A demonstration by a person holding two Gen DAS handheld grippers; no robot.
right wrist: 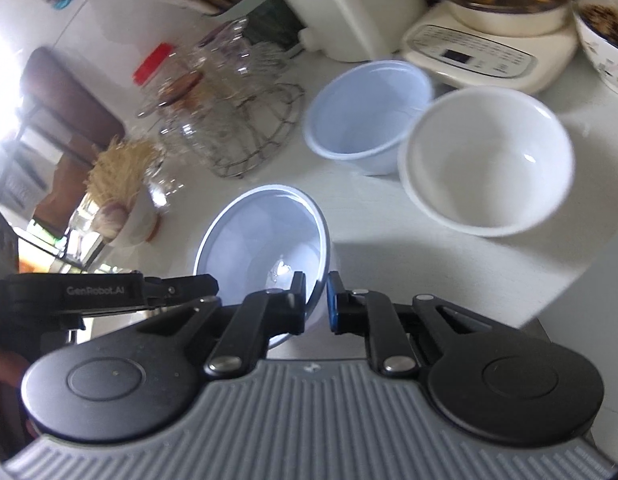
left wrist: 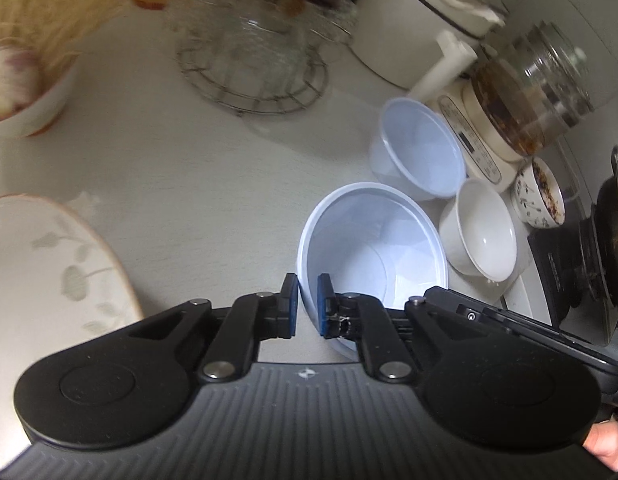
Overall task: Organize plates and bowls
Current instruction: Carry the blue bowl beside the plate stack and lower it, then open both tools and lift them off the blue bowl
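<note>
A pale blue bowl [left wrist: 373, 248] [right wrist: 265, 236] hangs tilted between both grippers. My left gripper [left wrist: 307, 286] is shut on its near rim, one blue pad inside and one outside. My right gripper [right wrist: 317, 286] is shut on the opposite rim in the same way. Each gripper shows in the other's view: the right gripper [left wrist: 433, 294] at the bowl's right edge, the left gripper [right wrist: 211, 282] at its left edge. A second blue bowl [left wrist: 421, 148] [right wrist: 369, 116] and a white bowl [left wrist: 481, 232] [right wrist: 489, 160] stand side by side beyond. A leaf-patterned plate [left wrist: 49, 272] lies at the left.
On the white counter [left wrist: 189, 160] stand a wire rack of glassware [left wrist: 253, 48] [right wrist: 245, 120], a white kettle [left wrist: 409, 20], a glass tea maker on its base [left wrist: 509, 96] [right wrist: 489, 48], a patterned bowl with dark contents [left wrist: 541, 196] [right wrist: 601, 36] and a dark pot [left wrist: 613, 240].
</note>
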